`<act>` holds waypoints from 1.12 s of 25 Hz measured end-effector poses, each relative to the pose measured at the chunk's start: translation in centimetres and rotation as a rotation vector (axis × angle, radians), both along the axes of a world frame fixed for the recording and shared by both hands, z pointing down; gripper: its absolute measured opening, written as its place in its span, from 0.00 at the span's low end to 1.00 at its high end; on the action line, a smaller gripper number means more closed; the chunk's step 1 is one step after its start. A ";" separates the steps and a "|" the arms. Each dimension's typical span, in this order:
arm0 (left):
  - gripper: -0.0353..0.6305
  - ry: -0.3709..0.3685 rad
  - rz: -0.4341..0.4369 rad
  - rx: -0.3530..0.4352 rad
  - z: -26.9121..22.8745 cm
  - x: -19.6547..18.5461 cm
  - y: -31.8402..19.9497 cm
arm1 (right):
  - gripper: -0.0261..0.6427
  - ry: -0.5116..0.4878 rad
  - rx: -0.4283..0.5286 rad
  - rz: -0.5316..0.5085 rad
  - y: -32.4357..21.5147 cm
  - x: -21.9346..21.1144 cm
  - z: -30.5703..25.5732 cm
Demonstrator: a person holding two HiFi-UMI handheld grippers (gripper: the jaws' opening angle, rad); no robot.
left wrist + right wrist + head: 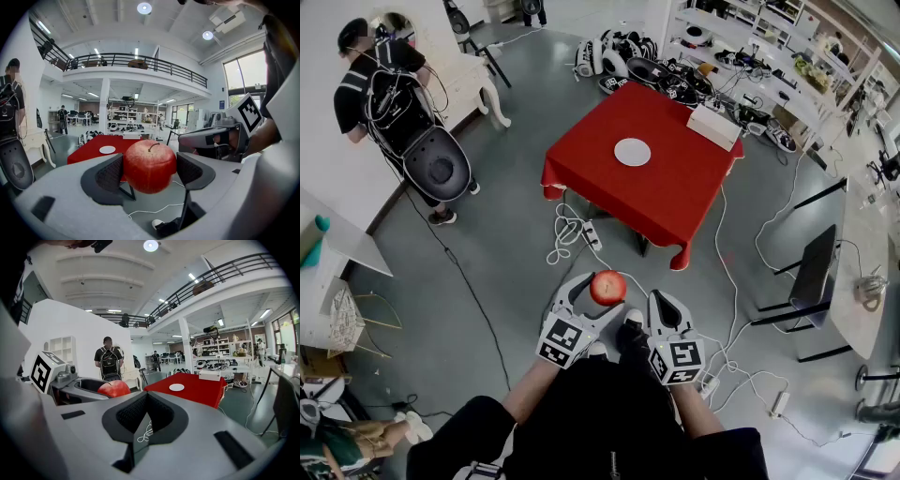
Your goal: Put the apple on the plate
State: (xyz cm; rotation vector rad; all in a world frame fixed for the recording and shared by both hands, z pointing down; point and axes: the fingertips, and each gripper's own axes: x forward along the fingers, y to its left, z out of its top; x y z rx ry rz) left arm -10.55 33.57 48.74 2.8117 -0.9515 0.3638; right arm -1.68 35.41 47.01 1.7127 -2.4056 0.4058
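glossy red apple [149, 166]: red with fine pale speckle, brown stem. left gripper [602, 286]: light grey shell, black textured pads [110, 176]. right gripper [146, 411]: same grey and black. marker cubes [563, 339]: black-and-white square codes on white faces. round white plate [632, 152]: plain, no pattern. square table's cloth [675, 187]: solid red. flat rectangular box [713, 126]: white. concrete floor [487, 272]: even grey, with white cables [565, 234] across it. standing person [380, 89]: black shirt, black backpack.
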 end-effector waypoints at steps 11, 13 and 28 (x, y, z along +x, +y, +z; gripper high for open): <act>0.60 -0.007 0.001 -0.015 0.2 -0.8 -0.1 | 0.06 -0.045 0.025 0.008 -0.2 -0.3 -0.7; 0.60 -0.009 0.009 -0.018 0.3 -0.7 0.0 | 0.06 -0.048 0.015 0.007 -0.3 -0.4 -0.5; 0.60 -0.034 0.018 -0.049 1.4 0.3 -2.0 | 0.06 -0.063 -0.021 -0.008 -2.6 0.3 0.6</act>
